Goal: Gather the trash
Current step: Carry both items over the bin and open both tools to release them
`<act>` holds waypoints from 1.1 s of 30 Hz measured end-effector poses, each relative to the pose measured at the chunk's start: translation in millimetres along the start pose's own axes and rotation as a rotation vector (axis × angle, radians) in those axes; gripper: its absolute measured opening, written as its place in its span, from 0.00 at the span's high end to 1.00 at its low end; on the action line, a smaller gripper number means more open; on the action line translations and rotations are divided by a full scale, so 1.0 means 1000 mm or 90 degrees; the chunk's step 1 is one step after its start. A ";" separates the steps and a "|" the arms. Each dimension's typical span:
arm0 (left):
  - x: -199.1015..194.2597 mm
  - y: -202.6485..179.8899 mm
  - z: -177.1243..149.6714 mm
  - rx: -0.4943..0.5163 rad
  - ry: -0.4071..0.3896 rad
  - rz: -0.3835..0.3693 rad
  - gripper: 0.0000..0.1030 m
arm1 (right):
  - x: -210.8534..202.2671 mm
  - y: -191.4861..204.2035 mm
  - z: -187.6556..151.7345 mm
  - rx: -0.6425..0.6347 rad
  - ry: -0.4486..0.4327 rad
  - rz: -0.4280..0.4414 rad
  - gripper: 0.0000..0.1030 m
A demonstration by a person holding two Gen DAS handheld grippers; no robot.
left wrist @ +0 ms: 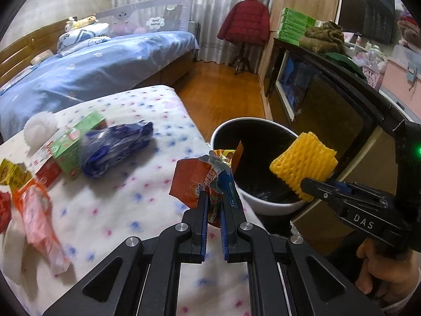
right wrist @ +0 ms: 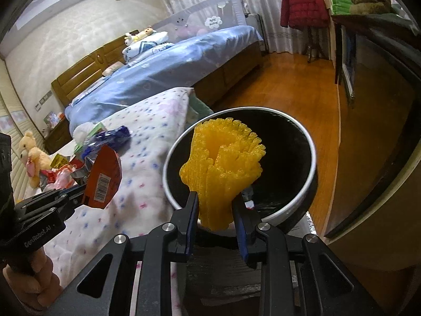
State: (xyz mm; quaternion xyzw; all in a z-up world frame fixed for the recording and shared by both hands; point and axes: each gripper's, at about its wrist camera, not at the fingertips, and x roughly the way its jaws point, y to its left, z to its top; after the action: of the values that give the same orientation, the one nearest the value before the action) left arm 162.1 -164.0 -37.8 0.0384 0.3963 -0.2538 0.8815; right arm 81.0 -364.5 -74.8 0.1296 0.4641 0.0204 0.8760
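Left tool [left wrist: 213, 197] pinches wrapper [left wrist: 200, 181], right tool [right wrist: 214, 205] pinches foam net [right wrist: 223, 166] over bin rim [right wrist: 184, 137]

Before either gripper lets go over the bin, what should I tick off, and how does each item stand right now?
1. Left gripper shut on the orange wrapper: ok.
2. Right gripper shut on the yellow foam net: ok.
3. Foam net over the bin opening: ok.
4. Wrapper past the bin rim: cannot tell; it looks near the bed-side edge.
5. Bin has a dark liner: ok.
6. More trash left on the bed, such as the blue bag: not ok.
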 end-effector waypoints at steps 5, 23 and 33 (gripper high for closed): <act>0.016 -0.008 0.012 0.004 0.008 -0.007 0.93 | 0.004 -0.009 0.006 0.005 0.006 -0.010 0.75; 0.057 -0.032 0.040 0.018 0.035 -0.015 0.93 | 0.019 -0.030 0.019 0.018 0.030 -0.029 0.73; 0.068 -0.035 0.042 0.020 0.046 -0.016 0.79 | 0.022 -0.040 0.024 0.044 0.037 -0.033 0.59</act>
State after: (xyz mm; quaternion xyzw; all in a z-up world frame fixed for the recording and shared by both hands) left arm 211.5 -234.4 -53.1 0.0563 0.4245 -0.2695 0.8626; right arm 110.3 -405.2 -89.7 0.1469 0.4931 -0.0140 0.8574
